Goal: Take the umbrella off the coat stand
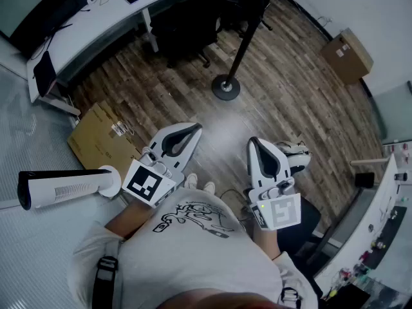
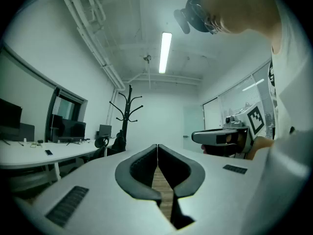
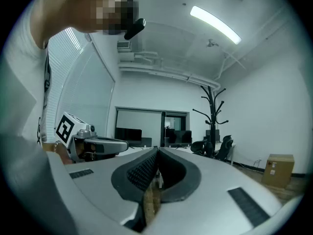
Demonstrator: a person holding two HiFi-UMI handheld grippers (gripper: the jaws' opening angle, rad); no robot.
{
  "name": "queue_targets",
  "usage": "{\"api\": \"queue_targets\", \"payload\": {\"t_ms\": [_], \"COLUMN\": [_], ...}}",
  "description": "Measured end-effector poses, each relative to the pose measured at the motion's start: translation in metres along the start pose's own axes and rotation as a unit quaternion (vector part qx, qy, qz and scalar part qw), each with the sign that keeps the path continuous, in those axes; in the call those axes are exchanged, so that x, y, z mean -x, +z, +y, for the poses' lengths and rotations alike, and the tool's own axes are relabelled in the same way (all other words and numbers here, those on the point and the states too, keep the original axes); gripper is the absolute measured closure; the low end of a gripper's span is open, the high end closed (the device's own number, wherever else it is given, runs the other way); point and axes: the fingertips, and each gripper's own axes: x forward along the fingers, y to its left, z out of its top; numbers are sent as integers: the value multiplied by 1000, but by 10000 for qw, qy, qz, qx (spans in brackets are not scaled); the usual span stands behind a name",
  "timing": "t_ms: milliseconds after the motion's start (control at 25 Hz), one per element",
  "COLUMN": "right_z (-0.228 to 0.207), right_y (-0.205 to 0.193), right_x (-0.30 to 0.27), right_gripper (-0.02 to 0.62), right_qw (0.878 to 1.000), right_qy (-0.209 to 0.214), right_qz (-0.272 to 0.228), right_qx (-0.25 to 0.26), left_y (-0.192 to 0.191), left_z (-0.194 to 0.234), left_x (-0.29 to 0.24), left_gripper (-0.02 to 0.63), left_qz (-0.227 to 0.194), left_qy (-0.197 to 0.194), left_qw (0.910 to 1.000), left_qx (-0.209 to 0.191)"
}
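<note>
Both left tool (image 1: 195,129) and right tool (image 1: 253,143) are closed, empty; office chairs (image 1: 187,28) crowd the coat stand (image 1: 246,40).

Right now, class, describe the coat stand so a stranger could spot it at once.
Find the long white desk. Past its end, on the wood floor, stands the coat stand: a thin black pole on a round base, towering over the dark chairs beside it.
</note>
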Motion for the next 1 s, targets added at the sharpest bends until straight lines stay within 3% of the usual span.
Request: {"api": "queue_targets", "payload": {"t_ms": [280,680,1000], "right_z": [11,14,-26], "right_y": [2,-14,-21], "right_x": [-8,-18,-38], "right_gripper": [584,584,584], "right_qw": [9996,9994,9993], "right_qy": [-203,-222,-216], "right_qz": [-179,-46,-72], "right_qx": [-118,-260,-292], "left_y": [-8,-18,-21], "left_z": [12,24,37], "left_x": [16,20,-20], "left_gripper": [583,583,583], "left_qz": [85,95,110], "left_qy": [-73,-57,18], "left_qw": [9999,9999,9999], "left_qx": [-15,23,51]}}
